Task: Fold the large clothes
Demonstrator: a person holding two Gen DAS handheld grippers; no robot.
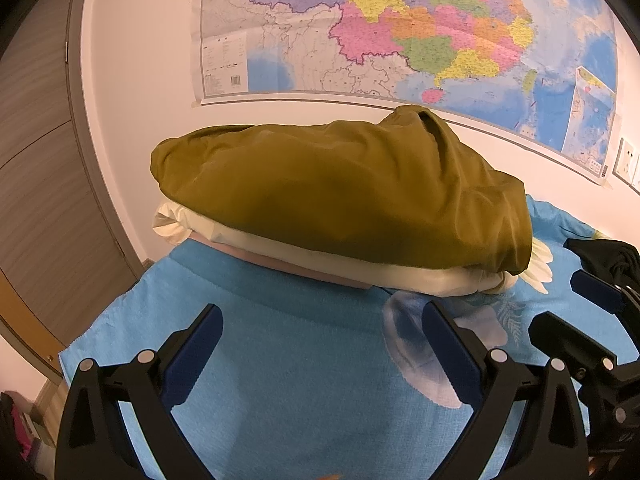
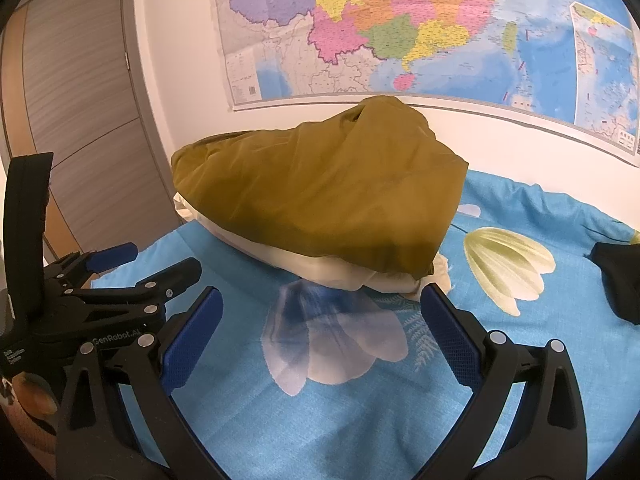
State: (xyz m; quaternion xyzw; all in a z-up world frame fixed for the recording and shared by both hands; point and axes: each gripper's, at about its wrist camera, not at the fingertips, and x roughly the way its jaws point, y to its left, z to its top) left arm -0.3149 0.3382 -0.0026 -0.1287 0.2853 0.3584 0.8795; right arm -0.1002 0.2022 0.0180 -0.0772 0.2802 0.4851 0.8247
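Observation:
An olive-green garment (image 1: 340,188) lies folded on top of a cream-white garment (image 1: 320,260) and a pinkish layer (image 1: 312,270), stacked at the far side of the blue flowered bedsheet (image 1: 280,360). The stack also shows in the right wrist view (image 2: 320,192). My left gripper (image 1: 322,334) is open and empty, hovering over the sheet in front of the stack. My right gripper (image 2: 320,316) is open and empty, just in front of the stack's near right corner. A dark black garment (image 2: 620,280) lies on the sheet at the far right.
A large colourful map (image 1: 400,32) hangs on the white wall behind the bed. A wooden wardrobe door (image 1: 36,160) stands at the left. Wall sockets (image 1: 628,160) sit at the right. Each gripper shows in the other's view: the right one (image 1: 592,312), the left one (image 2: 120,280).

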